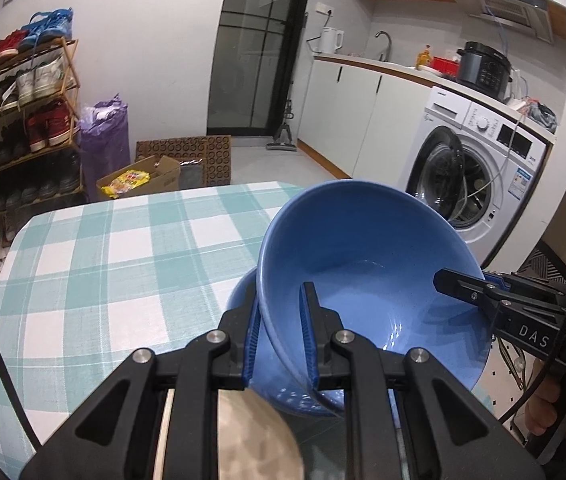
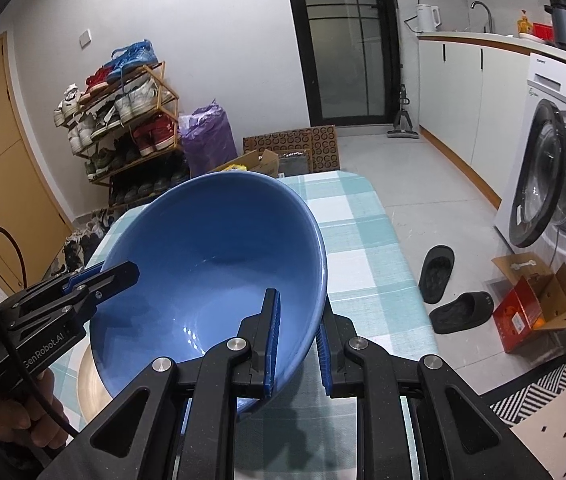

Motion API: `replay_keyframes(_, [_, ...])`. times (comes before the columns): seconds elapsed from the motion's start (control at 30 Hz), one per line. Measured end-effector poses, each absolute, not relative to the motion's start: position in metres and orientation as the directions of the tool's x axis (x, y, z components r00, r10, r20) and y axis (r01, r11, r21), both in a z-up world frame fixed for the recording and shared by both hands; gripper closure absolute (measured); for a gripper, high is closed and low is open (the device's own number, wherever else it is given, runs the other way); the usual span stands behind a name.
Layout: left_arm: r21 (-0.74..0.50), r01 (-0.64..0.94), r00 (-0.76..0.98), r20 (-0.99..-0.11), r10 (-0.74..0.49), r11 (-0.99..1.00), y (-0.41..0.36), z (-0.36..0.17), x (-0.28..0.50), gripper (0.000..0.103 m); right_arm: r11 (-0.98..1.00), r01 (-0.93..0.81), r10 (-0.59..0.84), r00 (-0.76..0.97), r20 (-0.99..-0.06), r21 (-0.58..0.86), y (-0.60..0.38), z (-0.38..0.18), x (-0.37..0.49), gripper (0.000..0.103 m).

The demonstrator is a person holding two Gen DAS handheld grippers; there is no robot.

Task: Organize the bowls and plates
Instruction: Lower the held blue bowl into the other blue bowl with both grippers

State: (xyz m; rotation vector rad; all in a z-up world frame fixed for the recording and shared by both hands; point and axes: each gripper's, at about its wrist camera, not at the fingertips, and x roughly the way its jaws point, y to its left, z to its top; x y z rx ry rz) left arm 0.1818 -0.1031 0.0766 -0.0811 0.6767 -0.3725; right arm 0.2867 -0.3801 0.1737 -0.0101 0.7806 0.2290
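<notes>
A large blue bowl (image 1: 367, 256) is held above the checked tablecloth (image 1: 115, 264), gripped on opposite sides of its rim. My left gripper (image 1: 283, 344) is shut on its near-left rim, one finger inside and one outside. My right gripper (image 2: 297, 344) is shut on the bowl's (image 2: 211, 256) right rim the same way. A second blue bowl (image 1: 295, 396) sits right under the held one, partly hidden. A beige plate (image 1: 251, 436) lies on the table under my left gripper; its edge also shows in the right wrist view (image 2: 91, 384).
The table's (image 2: 367, 248) right edge drops to the floor, where black slippers (image 2: 443, 280) and a red cardboard box (image 2: 531, 308) lie. A washing machine (image 1: 479, 164) with its door open stands to the right. A shoe rack (image 1: 19, 108) stands beyond the table's far left.
</notes>
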Motion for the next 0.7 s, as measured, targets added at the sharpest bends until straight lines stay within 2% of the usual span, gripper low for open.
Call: replay_keyframes(0.7, [-0.179, 0.272, 0.681, -0.658, -0.321, 0.945, -0.098, 0.045, 0.200, 0.086, 0.975, -0.213, 0.181, 0.626, -0.758, 0.057, -0.352, 0.131, 0.311, 0.086])
